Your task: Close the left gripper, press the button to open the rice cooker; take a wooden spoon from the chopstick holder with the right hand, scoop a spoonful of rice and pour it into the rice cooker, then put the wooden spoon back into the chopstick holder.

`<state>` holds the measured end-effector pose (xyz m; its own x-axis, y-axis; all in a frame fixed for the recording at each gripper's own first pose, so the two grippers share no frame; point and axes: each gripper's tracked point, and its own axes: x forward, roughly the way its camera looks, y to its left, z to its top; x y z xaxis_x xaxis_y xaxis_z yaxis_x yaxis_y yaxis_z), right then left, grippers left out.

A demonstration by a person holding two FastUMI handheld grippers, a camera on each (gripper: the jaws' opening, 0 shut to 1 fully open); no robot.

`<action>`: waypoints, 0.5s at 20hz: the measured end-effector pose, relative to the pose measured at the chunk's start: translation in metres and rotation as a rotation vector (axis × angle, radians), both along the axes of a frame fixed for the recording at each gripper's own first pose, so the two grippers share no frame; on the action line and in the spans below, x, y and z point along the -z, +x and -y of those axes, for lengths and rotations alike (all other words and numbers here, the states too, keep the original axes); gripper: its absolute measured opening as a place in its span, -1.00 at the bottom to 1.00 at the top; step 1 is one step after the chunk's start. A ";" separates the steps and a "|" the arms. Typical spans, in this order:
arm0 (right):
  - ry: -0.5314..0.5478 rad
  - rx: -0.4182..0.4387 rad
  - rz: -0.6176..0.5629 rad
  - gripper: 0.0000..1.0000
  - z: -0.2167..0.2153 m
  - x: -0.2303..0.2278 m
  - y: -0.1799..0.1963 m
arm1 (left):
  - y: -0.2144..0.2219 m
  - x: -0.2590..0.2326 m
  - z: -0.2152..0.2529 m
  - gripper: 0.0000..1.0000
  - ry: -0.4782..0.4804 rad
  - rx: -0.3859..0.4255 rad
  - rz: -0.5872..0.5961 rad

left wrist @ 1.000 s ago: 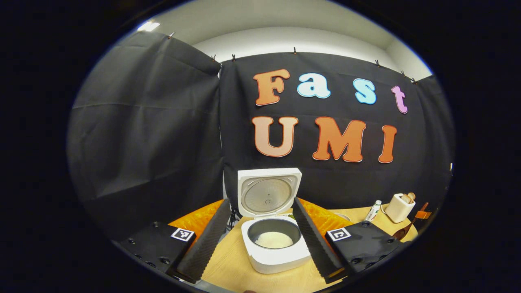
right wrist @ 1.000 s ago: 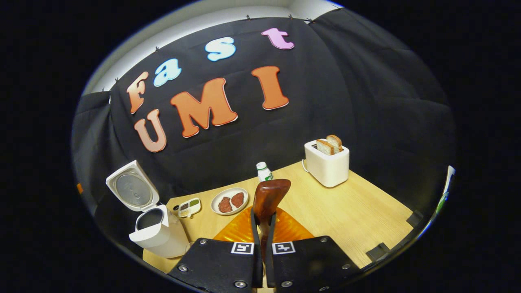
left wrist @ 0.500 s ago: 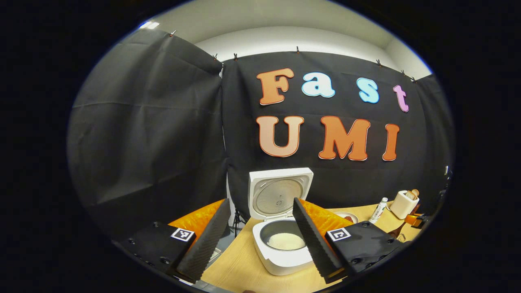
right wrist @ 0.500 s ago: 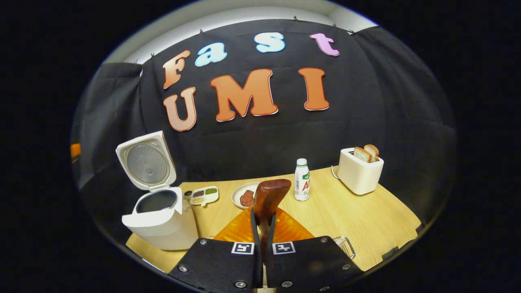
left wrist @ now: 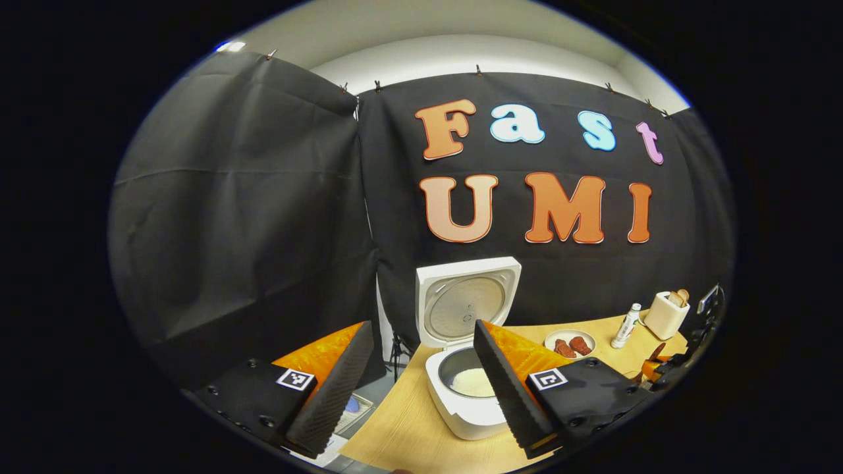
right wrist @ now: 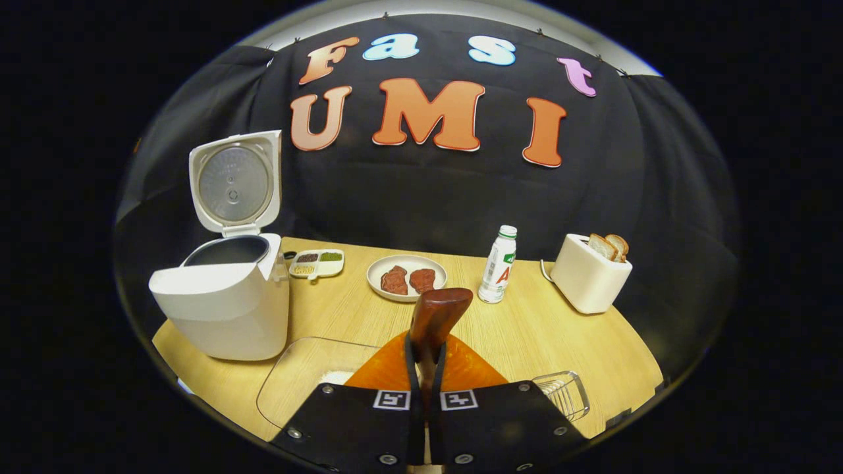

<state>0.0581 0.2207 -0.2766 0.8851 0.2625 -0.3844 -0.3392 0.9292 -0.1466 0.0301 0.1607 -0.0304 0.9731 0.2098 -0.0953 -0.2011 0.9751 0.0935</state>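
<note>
The white rice cooker stands open with its lid upright and white rice in the pot. My left gripper is open, above and in front of the cooker, holding nothing. In the right gripper view, my right gripper is shut on the handle of the brown wooden spoon, whose bowl sticks up past the fingertips. The cooker is to its left. A clear container with some rice lies just below left, and the wire chopstick holder is at lower right.
On the wooden table stand a plate of meat, a small divided dish, a white bottle and a toaster with bread. The other gripper appears at the far right of the left gripper view.
The right gripper has levelled out and dropped nearer the table with the spoon still held; the cooker now looms larger on its left. The left gripper has drifted left, still open.
</note>
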 end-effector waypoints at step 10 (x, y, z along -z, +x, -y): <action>0.450 0.123 -0.278 -0.95 -0.028 0.038 -0.026 | 0.003 0.011 0.008 1.00 -0.030 0.017 -0.013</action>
